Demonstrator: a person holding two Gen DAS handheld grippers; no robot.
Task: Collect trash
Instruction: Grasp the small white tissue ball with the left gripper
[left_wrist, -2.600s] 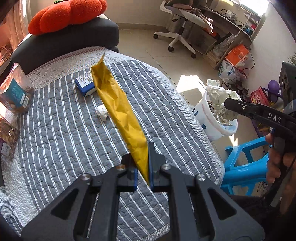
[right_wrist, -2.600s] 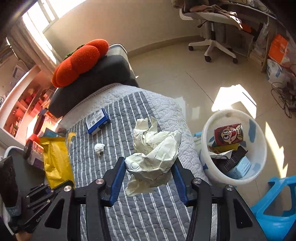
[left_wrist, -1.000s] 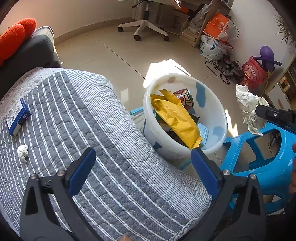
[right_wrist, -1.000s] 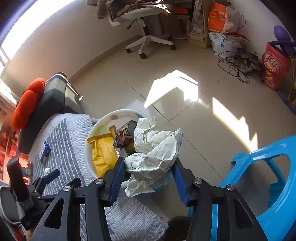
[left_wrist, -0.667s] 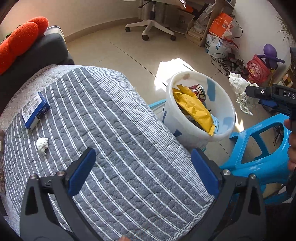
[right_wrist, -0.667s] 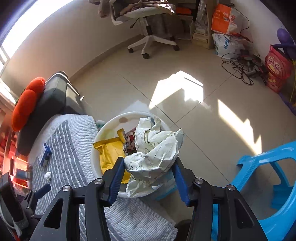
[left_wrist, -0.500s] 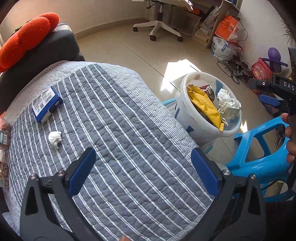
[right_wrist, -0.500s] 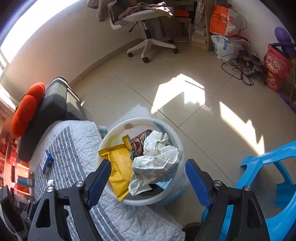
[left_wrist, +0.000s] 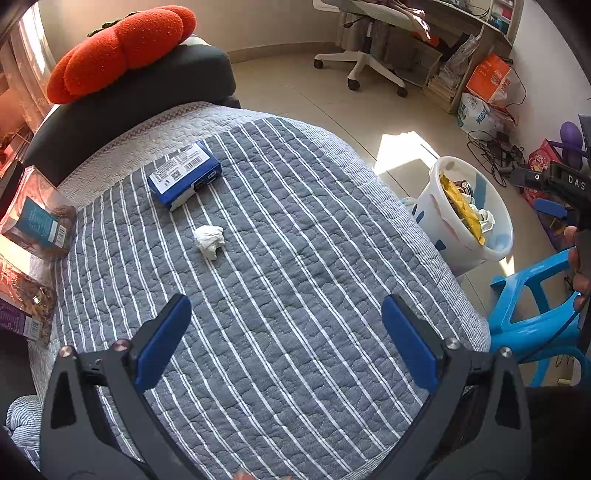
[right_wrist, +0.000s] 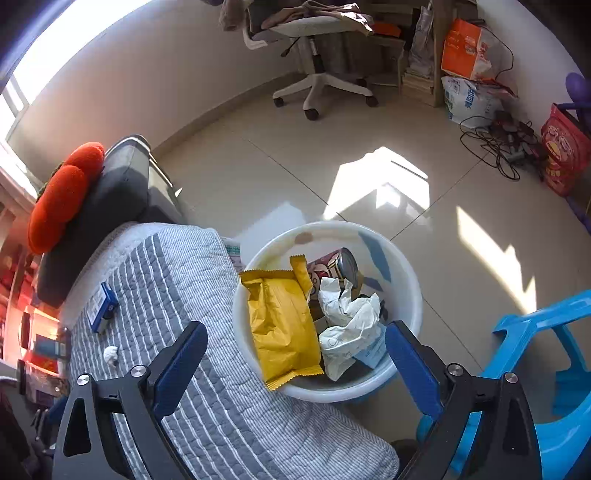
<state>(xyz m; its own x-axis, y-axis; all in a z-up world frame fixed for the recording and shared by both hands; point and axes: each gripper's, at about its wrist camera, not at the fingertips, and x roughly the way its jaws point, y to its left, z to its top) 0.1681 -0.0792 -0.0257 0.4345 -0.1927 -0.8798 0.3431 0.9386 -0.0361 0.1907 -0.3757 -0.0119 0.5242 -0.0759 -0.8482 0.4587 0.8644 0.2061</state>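
Note:
A white bin (right_wrist: 404, 275) stands on the floor beside the bed; in it lie a yellow wrapper (right_wrist: 282, 325), crumpled white paper (right_wrist: 349, 325) and a can (right_wrist: 338, 264). My right gripper (right_wrist: 295, 341) is open and empty above the bin. My left gripper (left_wrist: 286, 323) is open and empty over the grey striped quilt (left_wrist: 280, 280). On the quilt lie a small white tissue wad (left_wrist: 209, 240) and a blue and white box (left_wrist: 184, 175). The bin also shows in the left wrist view (left_wrist: 443, 221), with the right gripper (left_wrist: 554, 184) beyond it.
A blue plastic stool (right_wrist: 546, 373) stands right of the bin. Snack packets (left_wrist: 37, 221) lie at the quilt's left edge. An orange pumpkin cushion (left_wrist: 122, 44) sits on a dark seat back. An office chair (right_wrist: 314, 48) and cables (right_wrist: 506, 144) are across the floor.
My left gripper let the yellow wrapper go into the bin and swung back over the quilt. My right gripper opened and dropped the crumpled paper into the bin.

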